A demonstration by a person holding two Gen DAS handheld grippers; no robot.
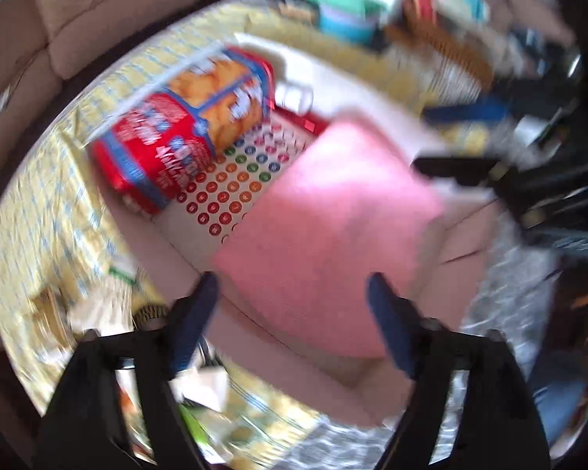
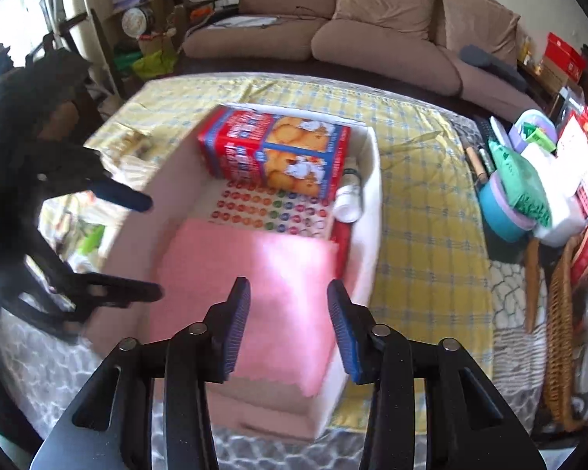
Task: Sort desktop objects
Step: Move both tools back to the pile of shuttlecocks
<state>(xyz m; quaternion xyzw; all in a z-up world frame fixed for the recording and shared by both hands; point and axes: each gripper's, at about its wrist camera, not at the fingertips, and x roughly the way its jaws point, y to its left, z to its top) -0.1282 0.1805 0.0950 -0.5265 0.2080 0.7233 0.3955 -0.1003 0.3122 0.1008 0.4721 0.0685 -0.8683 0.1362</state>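
We're seeing a table (image 2: 419,211) wearing a yellow checked cloth (image 2: 423,180), carrying an open white box (image 2: 372,180) at centre, with a blue bowl (image 2: 498,211) and wicker basket (image 2: 560,313) sitting alongside.

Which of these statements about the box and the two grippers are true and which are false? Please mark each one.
1. The pink cloth lies inside the white box. True.
2. The biscuit carton stands on the yellow checked tablecloth, outside the box. False: it is inside the box, at the far end.
3. The right gripper is shut on the pink cloth. False: its jaws are open and hold nothing.
4. A small white bottle is in the box beside the carton. True.
5. The left gripper is open. True.
6. The sheet of coloured dots hangs on the wall. False: it lies on the box floor.
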